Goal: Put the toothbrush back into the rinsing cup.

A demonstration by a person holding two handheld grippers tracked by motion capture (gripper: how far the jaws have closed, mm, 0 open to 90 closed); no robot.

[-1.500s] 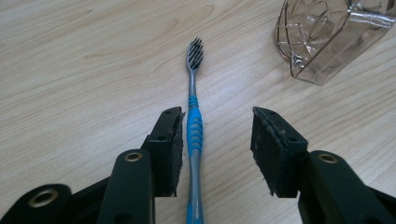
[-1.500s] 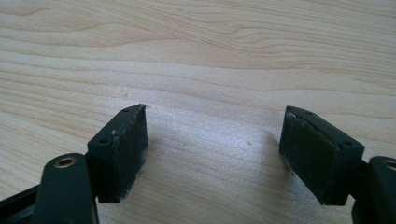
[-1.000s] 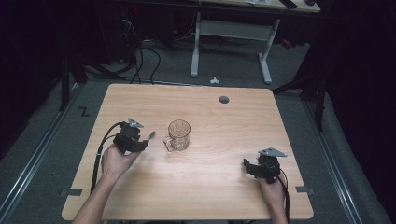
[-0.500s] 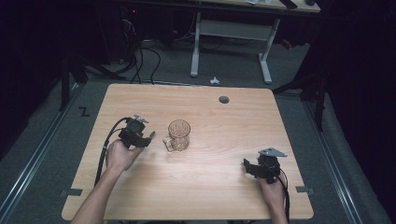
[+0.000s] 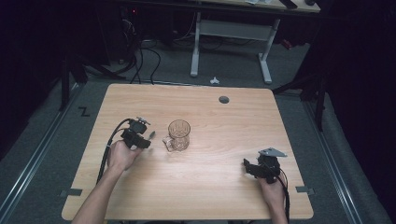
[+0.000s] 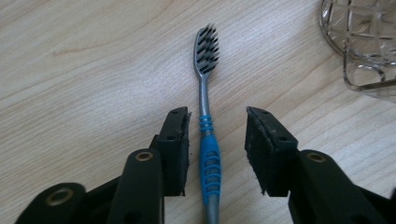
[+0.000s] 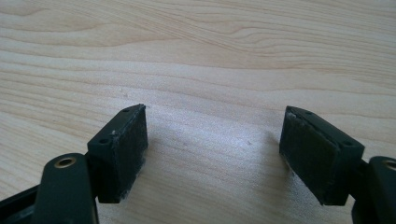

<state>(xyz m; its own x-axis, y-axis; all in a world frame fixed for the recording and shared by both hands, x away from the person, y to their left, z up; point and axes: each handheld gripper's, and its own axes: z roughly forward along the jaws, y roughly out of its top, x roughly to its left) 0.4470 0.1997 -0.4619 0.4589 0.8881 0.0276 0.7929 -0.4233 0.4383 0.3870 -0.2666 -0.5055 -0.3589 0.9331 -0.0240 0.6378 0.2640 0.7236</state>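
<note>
On the light wooden table, the left gripper sits at the left side, held in the person's left hand, with its black cable looping back toward the near-left edge. In the left gripper view its two black jaws stand partly open on either side of a toothbrush that lies flat on the wood. The blue ribbed grip runs between the pads, nearer the left pad than the right one, and neither pad is pressing on it (a gap shows on both sides). The grey neck and dark bristled head reach past the jaw tips, bristles facing up.

Just right of that gripper stands a clear cut-glass mug, upright, its handle turned toward the gripper; its patterned wall and handle fill the top right corner of the left gripper view.

The right gripper rests low at the near right of the table, well apart from the mug, in the person's right hand, a grey three-cornered plate on top. Its jaws are spread wide over bare wood with nothing between them.

A small dark round grommet sits in the tabletop near the far edge.
</note>
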